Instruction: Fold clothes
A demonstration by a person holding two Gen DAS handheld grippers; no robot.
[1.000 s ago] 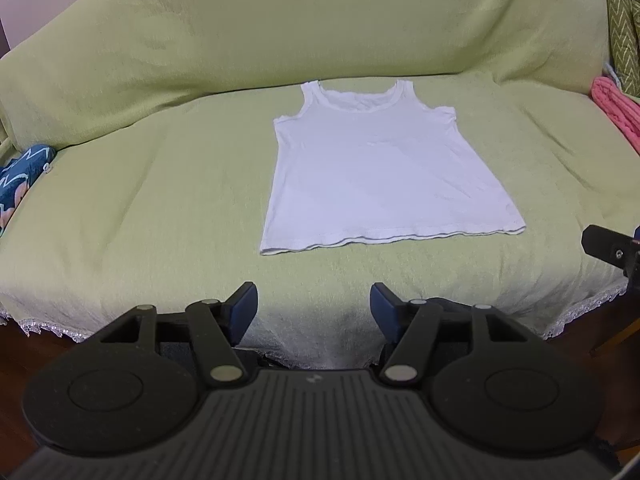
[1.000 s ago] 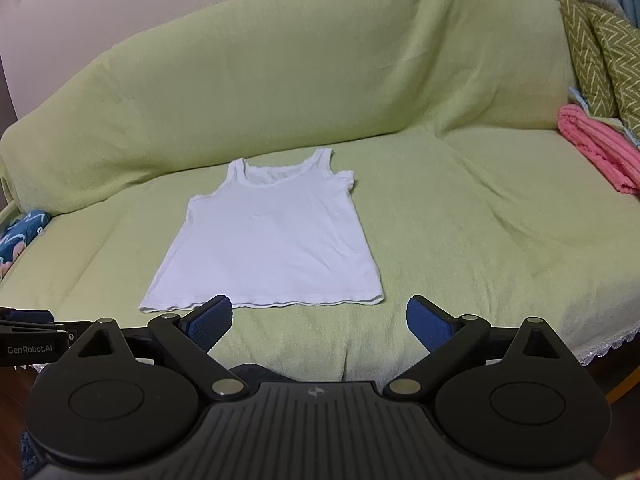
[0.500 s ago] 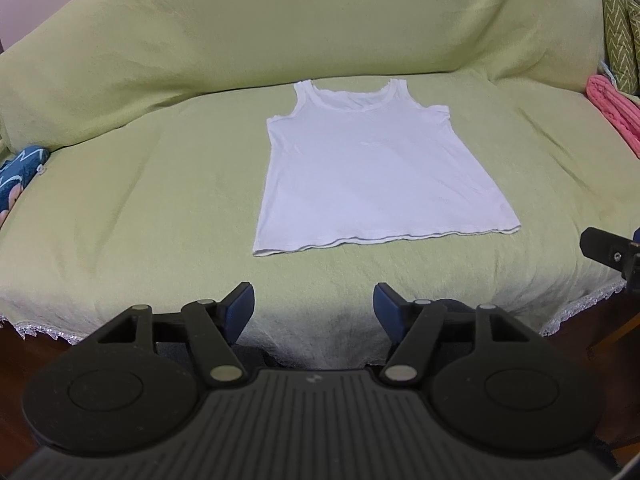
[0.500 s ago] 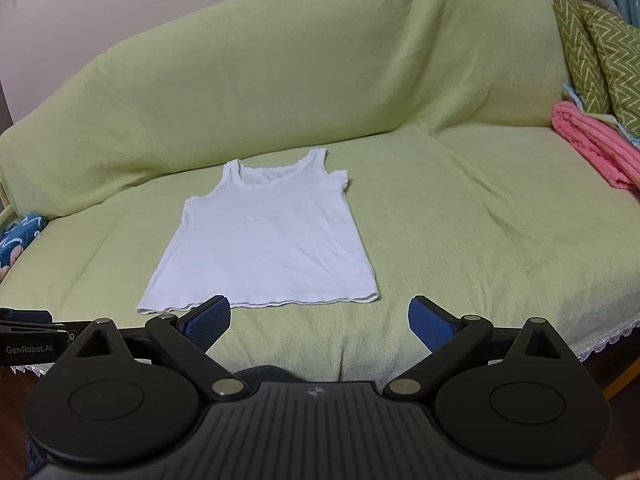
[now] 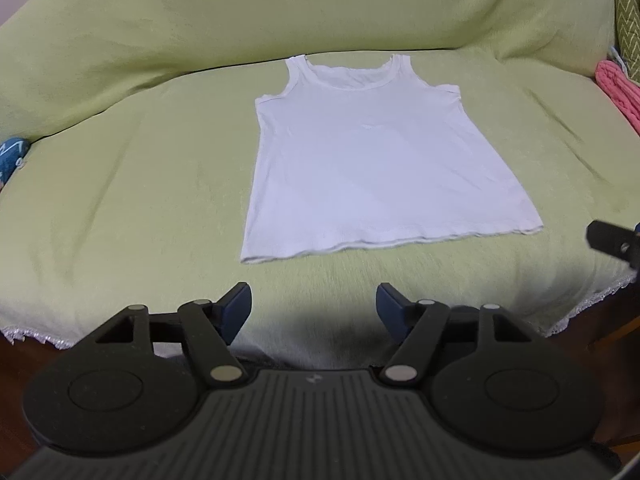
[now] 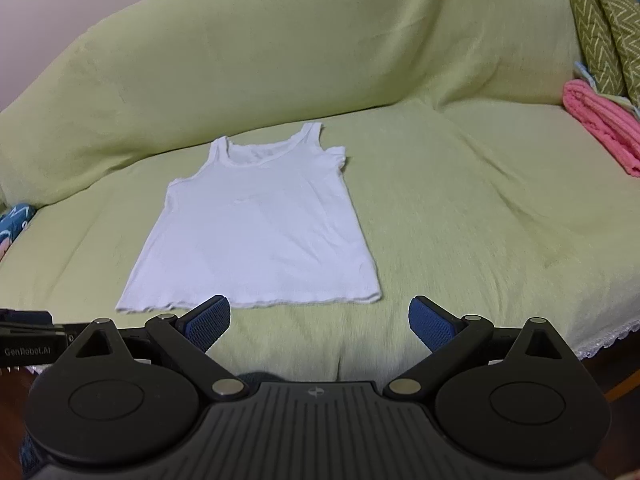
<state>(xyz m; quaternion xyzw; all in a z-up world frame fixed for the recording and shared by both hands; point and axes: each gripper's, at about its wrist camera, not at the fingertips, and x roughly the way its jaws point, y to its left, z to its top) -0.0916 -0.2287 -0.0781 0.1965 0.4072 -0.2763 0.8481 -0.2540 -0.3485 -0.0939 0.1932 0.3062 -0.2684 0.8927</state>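
Still, both the left gripper (image 5: 314,306) and right gripper (image 6: 319,320) gape empty short of the vest (image 5: 372,160); the left has just been widening, and a shallow pinch could snag the cover (image 5: 120,184) beneath its hem.

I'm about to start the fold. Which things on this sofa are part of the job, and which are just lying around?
Part of the job:
- white tank top, spread flat on the green sofa cover
- left gripper, open, empty
- right gripper, open, empty

Lying about:
- pink folded cloth at the right end
- zigzag cushions behind it
- blue patterned fabric at the left edge
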